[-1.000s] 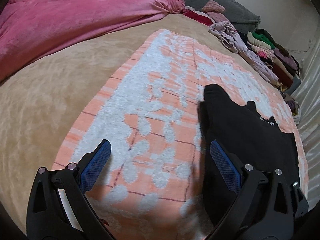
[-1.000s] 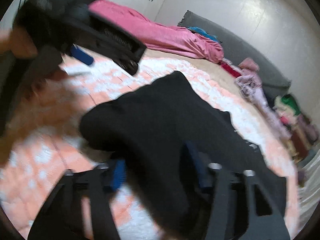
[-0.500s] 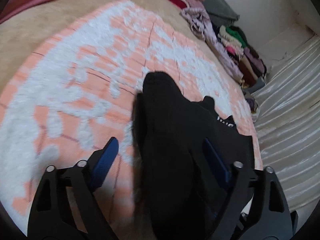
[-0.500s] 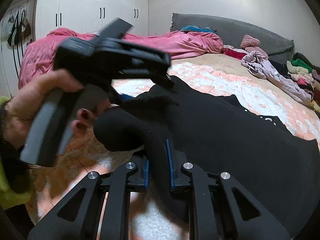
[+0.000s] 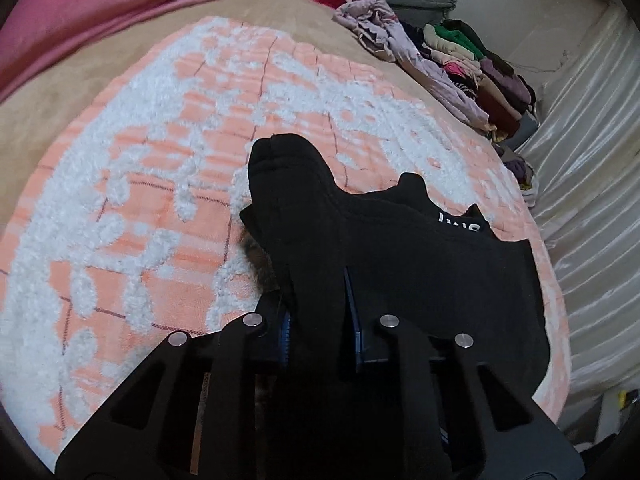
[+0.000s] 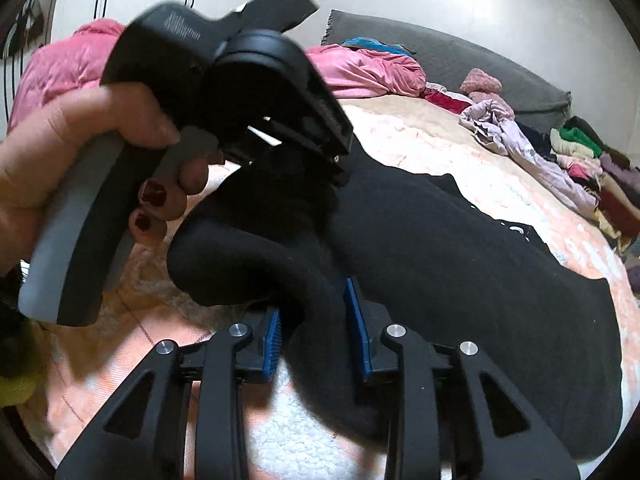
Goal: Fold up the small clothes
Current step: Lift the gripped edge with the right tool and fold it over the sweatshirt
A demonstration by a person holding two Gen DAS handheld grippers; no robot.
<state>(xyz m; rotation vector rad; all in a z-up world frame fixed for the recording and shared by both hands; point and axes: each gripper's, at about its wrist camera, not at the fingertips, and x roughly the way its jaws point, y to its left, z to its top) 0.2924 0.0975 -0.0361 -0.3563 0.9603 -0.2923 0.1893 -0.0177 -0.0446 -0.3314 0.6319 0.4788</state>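
A black garment (image 5: 420, 264) with small white lettering lies on an orange and white blanket (image 5: 168, 200) on the bed. My left gripper (image 5: 318, 320) is shut on a raised fold of the black garment near its left edge. My right gripper (image 6: 316, 332) holds another bunched part of the black garment (image 6: 460, 264) between its blue pads (image 6: 273, 338), which stand a little apart around the thick cloth. In the right wrist view the left gripper's body (image 6: 248, 92), held by a hand, sits just above the same fold.
A pink duvet (image 5: 100, 12) lies at the back left of the bed. A row of piled clothes (image 5: 460, 60) runs along the back right, with a grey headboard cushion (image 6: 460, 60) behind. White satin fabric (image 5: 592, 160) hangs at the right edge.
My left gripper swung right over the black garment and closed on its raised fold. My right gripper, shut on the garment half a second ago, now has its pads a little wider around the cloth.
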